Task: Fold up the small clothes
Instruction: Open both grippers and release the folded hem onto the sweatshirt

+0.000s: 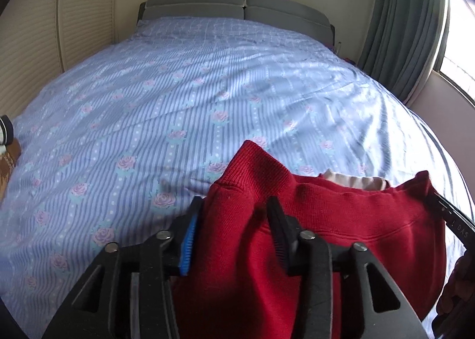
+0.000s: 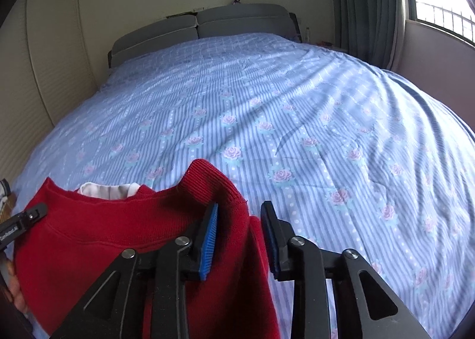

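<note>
Both wrist views close, facing headboard (image 1: pixel 237 6); share bed (image 2: pixel 267 116).

red sweater (image 1: pixel 341 220) between fingers (image 1: pixel 276 220) – floral bedsheet (image 1: pixel 178 101)

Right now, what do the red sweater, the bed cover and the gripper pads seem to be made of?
Red sweater: looks like a soft knit, probably cotton or fleece; ribbed cuffs and a matte nap show.
Bed cover: thin woven cloth, likely cotton, matte; it has printed stripes and roses and fine creases.
Gripper pads: blue, ridged, apparently rubber or soft plastic.
</note>
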The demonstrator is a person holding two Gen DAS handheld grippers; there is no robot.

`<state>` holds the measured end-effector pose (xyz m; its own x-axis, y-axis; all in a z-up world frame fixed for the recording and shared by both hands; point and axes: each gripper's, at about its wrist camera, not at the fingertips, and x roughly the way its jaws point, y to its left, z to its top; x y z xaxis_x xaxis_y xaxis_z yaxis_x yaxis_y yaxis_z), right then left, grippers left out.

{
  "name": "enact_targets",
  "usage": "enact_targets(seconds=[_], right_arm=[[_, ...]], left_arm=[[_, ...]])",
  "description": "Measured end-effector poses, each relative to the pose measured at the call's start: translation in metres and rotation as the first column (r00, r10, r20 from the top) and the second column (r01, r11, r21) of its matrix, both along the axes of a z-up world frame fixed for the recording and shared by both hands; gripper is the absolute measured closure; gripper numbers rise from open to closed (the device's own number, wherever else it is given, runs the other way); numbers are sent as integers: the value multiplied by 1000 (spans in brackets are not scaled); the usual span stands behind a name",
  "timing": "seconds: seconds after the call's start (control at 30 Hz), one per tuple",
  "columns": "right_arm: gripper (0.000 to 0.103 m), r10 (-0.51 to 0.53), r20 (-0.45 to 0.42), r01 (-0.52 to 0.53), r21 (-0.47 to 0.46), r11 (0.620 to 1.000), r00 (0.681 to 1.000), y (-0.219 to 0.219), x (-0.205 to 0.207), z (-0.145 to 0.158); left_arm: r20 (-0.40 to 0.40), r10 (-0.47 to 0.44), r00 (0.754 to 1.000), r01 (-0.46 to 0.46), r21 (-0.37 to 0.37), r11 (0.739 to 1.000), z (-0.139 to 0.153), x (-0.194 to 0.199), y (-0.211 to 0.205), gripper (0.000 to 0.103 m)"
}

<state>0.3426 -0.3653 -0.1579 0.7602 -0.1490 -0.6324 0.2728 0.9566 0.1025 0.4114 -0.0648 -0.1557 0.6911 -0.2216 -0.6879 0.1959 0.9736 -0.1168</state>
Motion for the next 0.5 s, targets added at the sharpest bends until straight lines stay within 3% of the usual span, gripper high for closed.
enact_targets(seconds=[0.13,0.2,0.23,0.3,0.5], right_arm=[[67,15,54,-11,-72,997,998,21,-20,23],[50,43,75,-35,-103,994,996,38,-31,30],[45,58,88,-48,-117,992,994,47,-36,32],[37,92,104,-77,-143,987,990,65,-44,32],[35,121,18,-117,-157,981,992,85,-42,2]], left_arm=[[103,-21,994,19,22,1000,29,-34,-12,45],[121,-43,992,42,4,999,35,-47,-21,38],[125,-61,990,62,-4,998,36,-54,-26,37],[126,-103,987,104,-6,995,30,-64,-37,36],[33,-131,991,131,-1,991,-15,-55,-45,36]])
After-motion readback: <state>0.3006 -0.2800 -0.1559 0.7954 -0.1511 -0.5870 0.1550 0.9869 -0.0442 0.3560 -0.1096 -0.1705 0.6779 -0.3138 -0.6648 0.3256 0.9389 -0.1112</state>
